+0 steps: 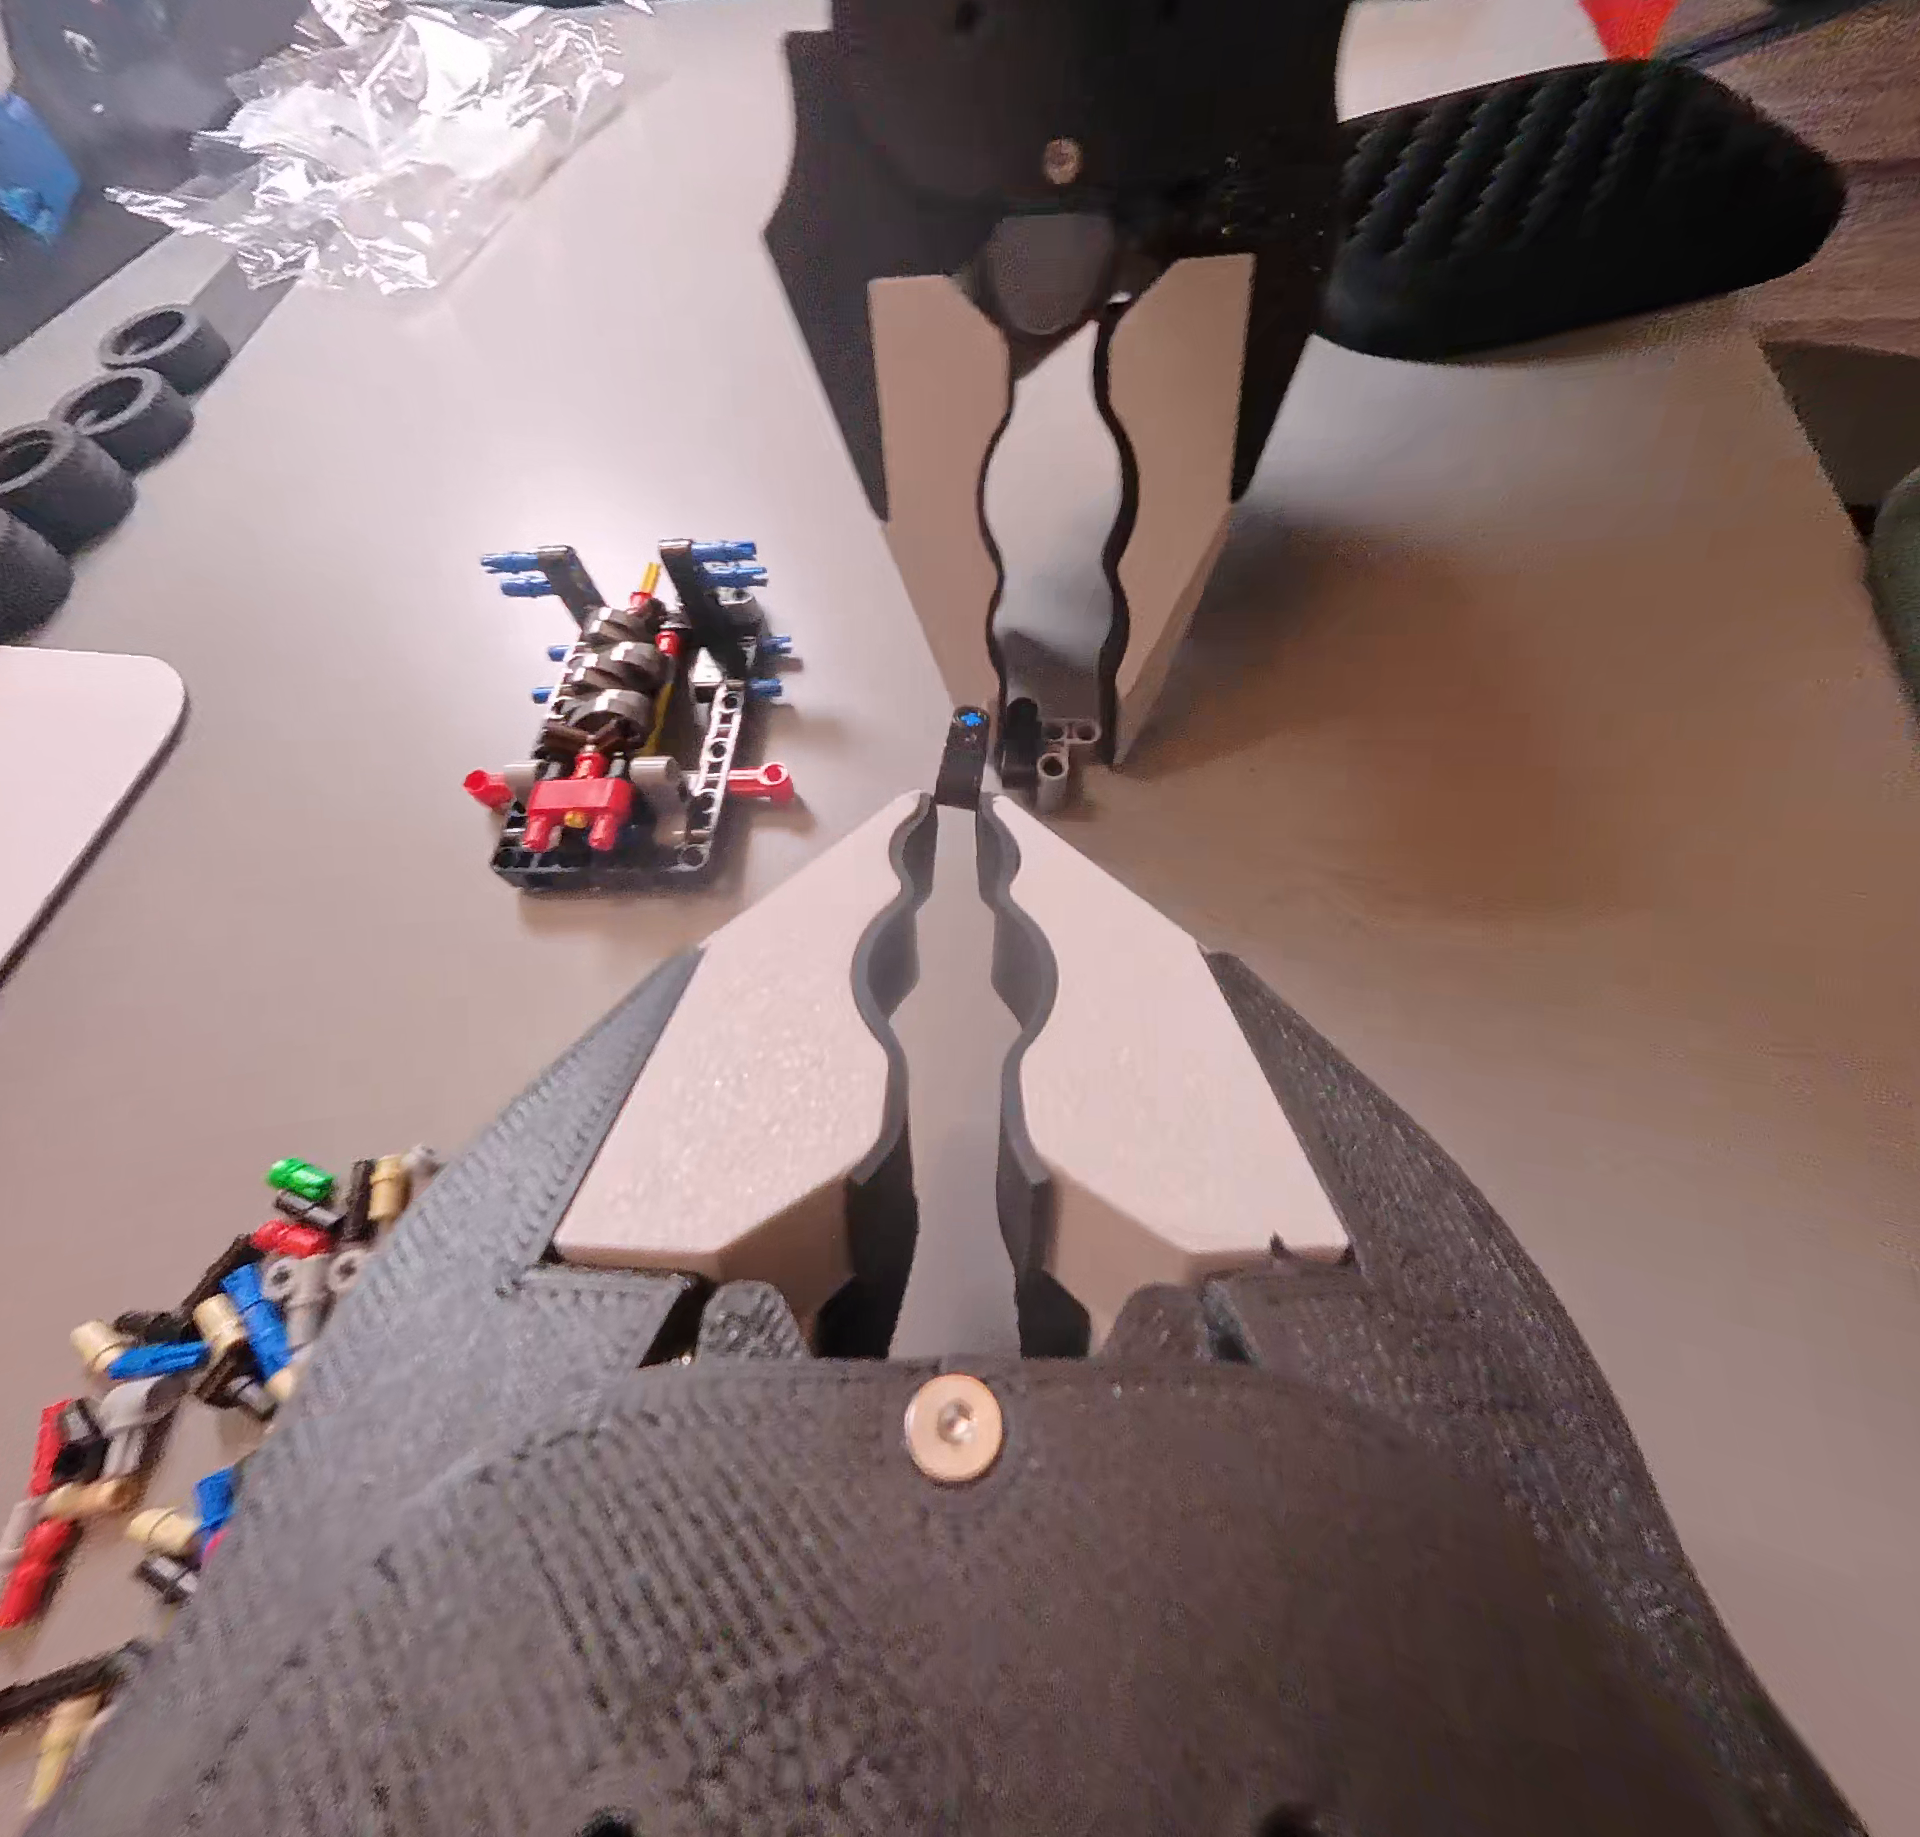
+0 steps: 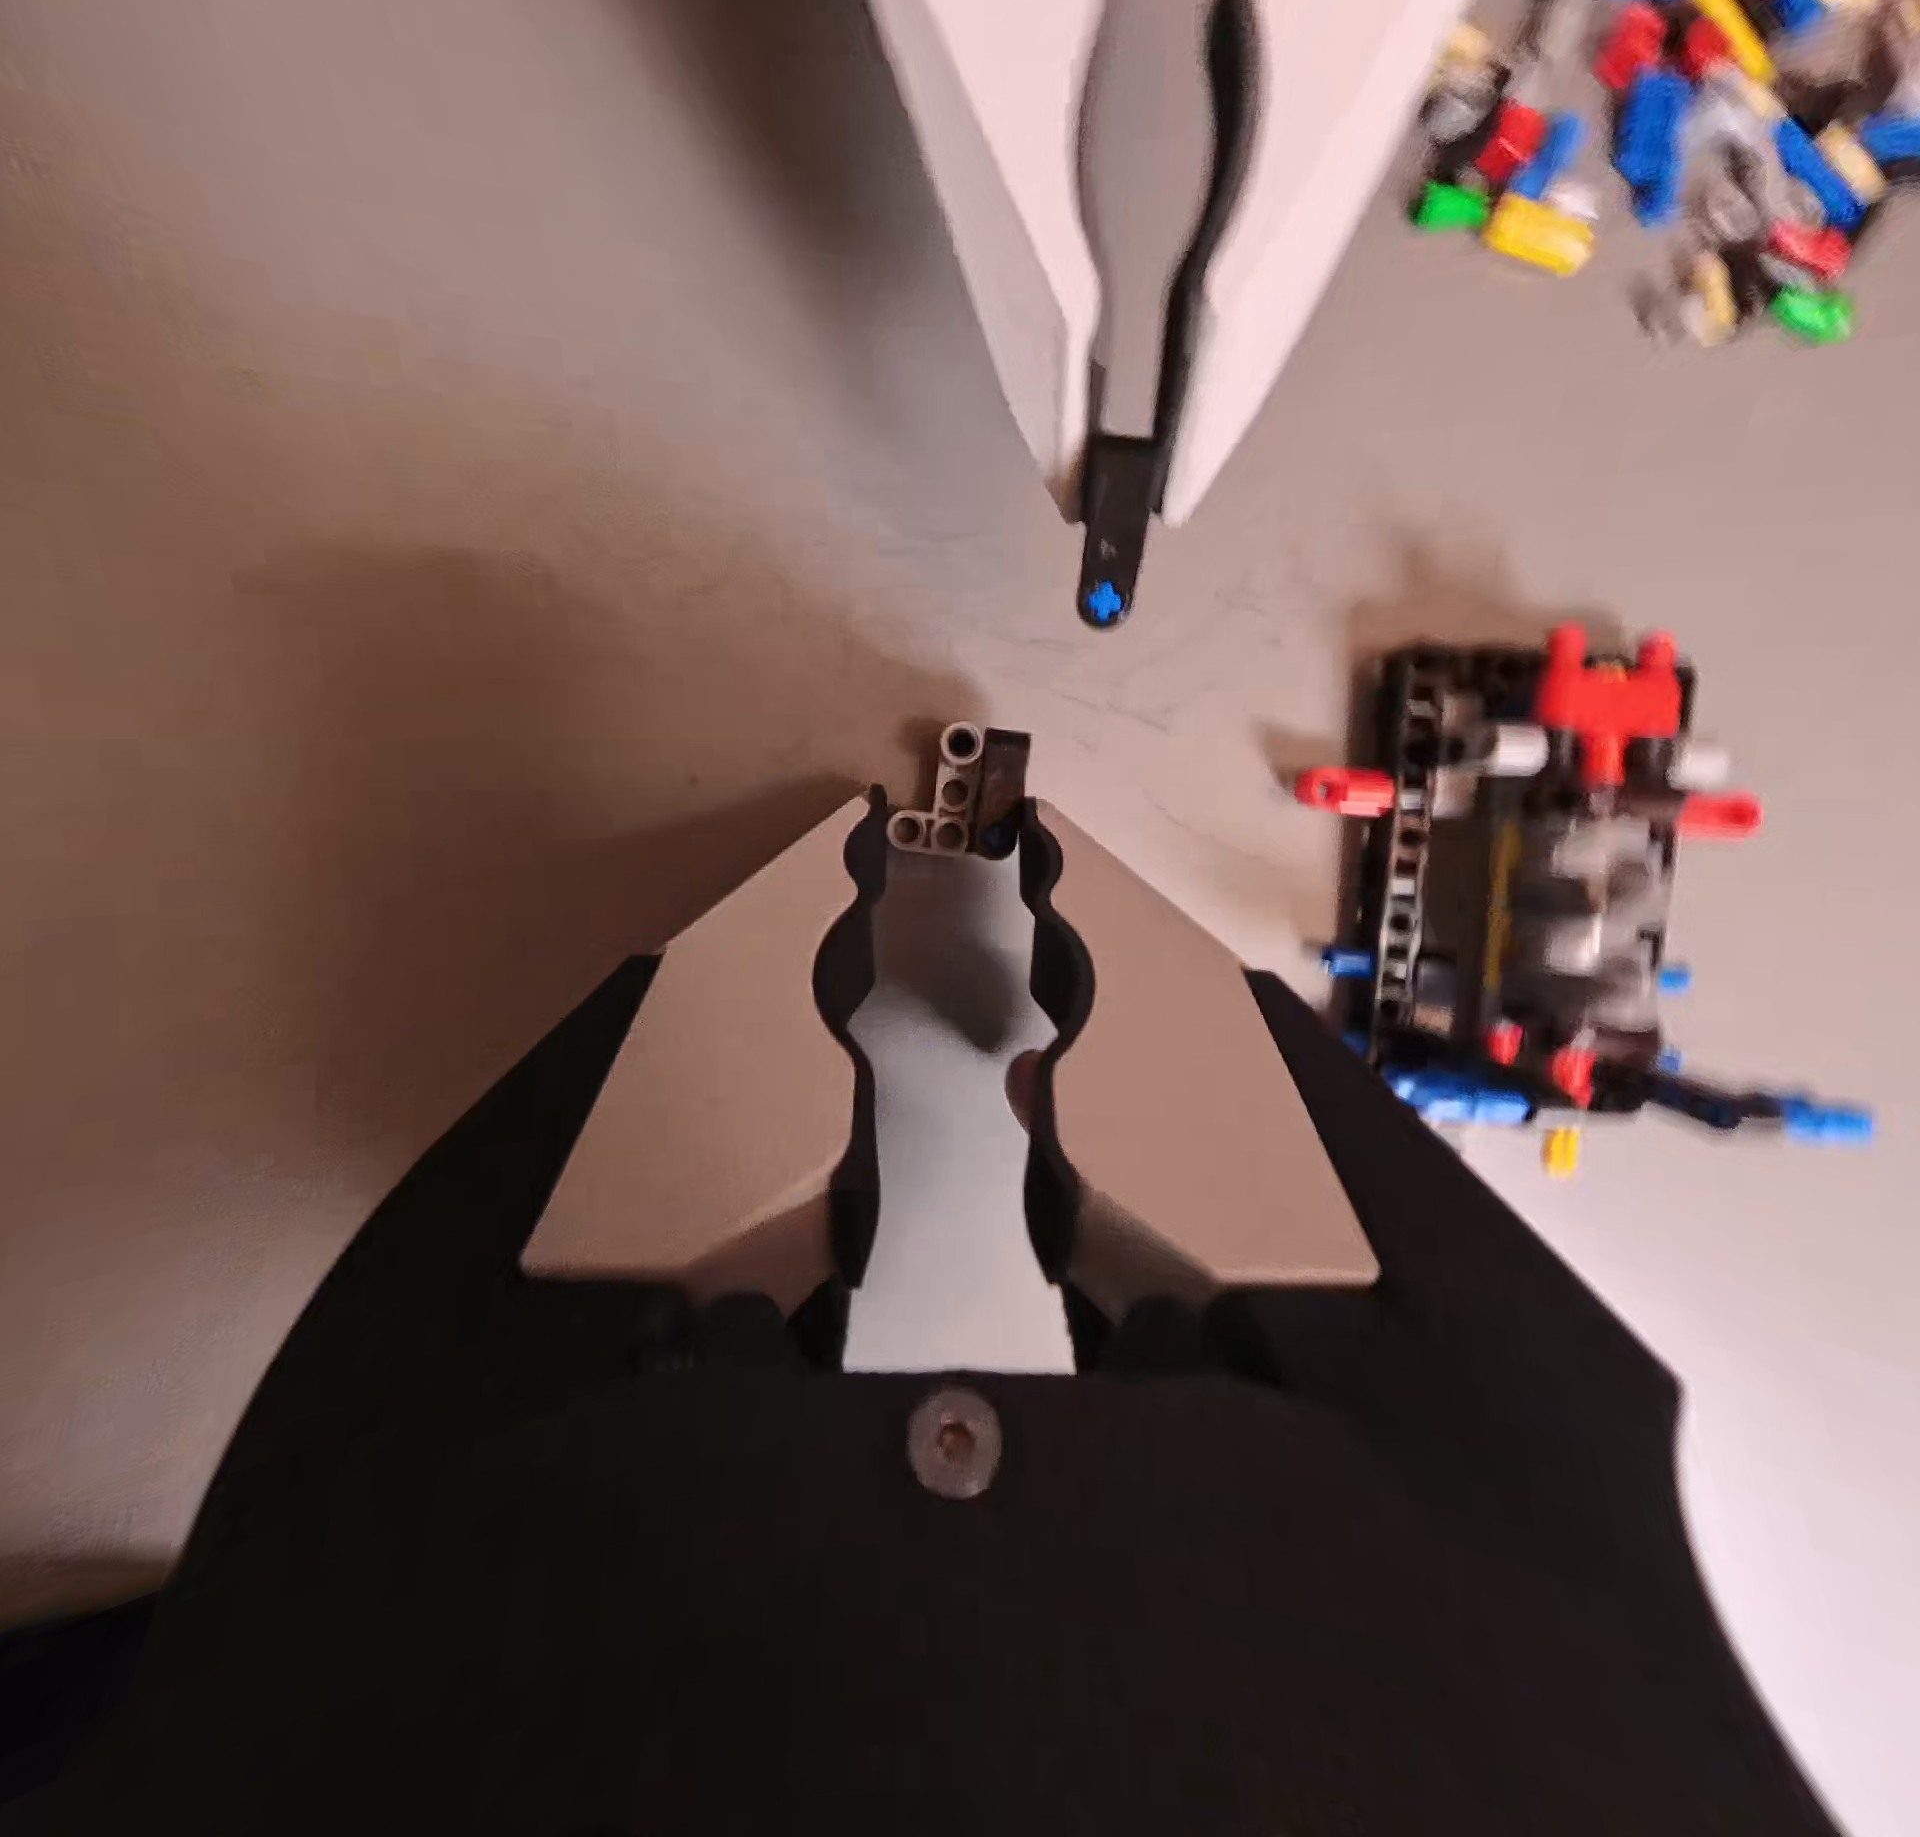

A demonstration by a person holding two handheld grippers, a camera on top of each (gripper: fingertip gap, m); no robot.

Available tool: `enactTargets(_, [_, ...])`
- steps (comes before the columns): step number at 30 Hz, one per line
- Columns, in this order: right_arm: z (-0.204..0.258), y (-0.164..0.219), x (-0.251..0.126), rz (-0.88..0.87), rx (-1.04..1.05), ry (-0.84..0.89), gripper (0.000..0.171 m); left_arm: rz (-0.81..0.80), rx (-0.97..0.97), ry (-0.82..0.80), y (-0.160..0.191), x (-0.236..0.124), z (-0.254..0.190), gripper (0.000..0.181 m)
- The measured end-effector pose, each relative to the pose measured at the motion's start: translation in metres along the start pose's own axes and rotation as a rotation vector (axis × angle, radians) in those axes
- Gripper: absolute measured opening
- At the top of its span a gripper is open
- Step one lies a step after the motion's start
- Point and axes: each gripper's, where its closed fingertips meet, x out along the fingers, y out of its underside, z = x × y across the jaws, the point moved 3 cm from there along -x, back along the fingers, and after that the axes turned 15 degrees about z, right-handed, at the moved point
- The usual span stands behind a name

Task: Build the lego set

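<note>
Left wrist view: the left gripper point(image 1: 954, 800) clenches a short black beam point(image 1: 961, 761) whose free end carries a blue pin point(image 1: 970, 718). Just beyond that beam, the right gripper point(image 1: 1055, 748) points back toward it, grasping a grey L-shaped piece point(image 1: 1060, 753) with a black block. Left of the beam, on the table point(image 1: 1455, 956), sits the partly built chassis point(image 1: 634, 717). Loose coloured parts point(image 1: 197, 1340) lie nearer the camera, black tyres point(image 1: 94, 447) and clear bags point(image 1: 395, 135) farther away.

Right wrist view: the right gripper point(image 2: 951, 811) grips the grey L-shaped piece point(image 2: 940, 800). The black beam point(image 2: 1110, 561) hangs just apart from it, held by the left gripper point(image 2: 1122, 509). The chassis point(image 2: 1527, 904) lies right of the beam, the loose parts point(image 2: 1683, 114) beyond.
</note>
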Motion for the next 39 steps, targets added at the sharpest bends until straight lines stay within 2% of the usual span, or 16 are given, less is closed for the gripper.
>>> enactTargets(1, [-0.001,-0.001,0.0,-0.001,-0.077,-0.025,0.023,-0.002,-0.004,0.021,0.0,0.002,-0.002,0.006])
enactTargets(4, [-0.005,-0.004,0.002,-0.018,-0.166,-0.109,0.023,0.003,-0.014,0.055,0.001,0.007,-0.007,0.006])
enactTargets(7, [-0.009,0.0,0.001,-0.011,-0.174,-0.094,0.024,0.005,-0.027,0.068,0.001,0.009,-0.011,0.006])
enactTargets(11, [-0.005,0.003,-0.014,-0.123,-0.078,-0.044,0.042,-0.015,-0.053,0.07,-0.003,0.01,-0.013,0.006])
enactTargets(15, [0.002,0.001,-0.041,-0.359,0.107,0.081,0.028,-0.054,-0.102,0.084,-0.011,0.011,-0.015,0.006])
enactTargets(19, [0.007,0.002,-0.051,-0.469,0.199,0.214,0.019,-0.064,-0.107,0.112,-0.019,0.016,-0.024,0.005])
enactTargets(28, [0.015,-0.001,-0.044,-0.481,0.164,0.193,0.006,-0.074,-0.097,0.106,-0.025,0.018,-0.029,0.006])
enactTargets(33, [0.014,0.0,-0.041,-0.454,0.141,0.137,0.005,-0.048,-0.08,0.102,-0.022,0.021,-0.029,0.007])
enactTargets(36, [0.01,0.002,-0.037,-0.419,0.125,0.093,0.005,-0.045,-0.072,0.103,-0.022,0.021,-0.029,0.016])
enactTargets(39, [0.007,0.001,-0.035,-0.418,0.116,0.054,0.005,-0.022,-0.06,0.082,-0.02,0.023,-0.028,0.012])
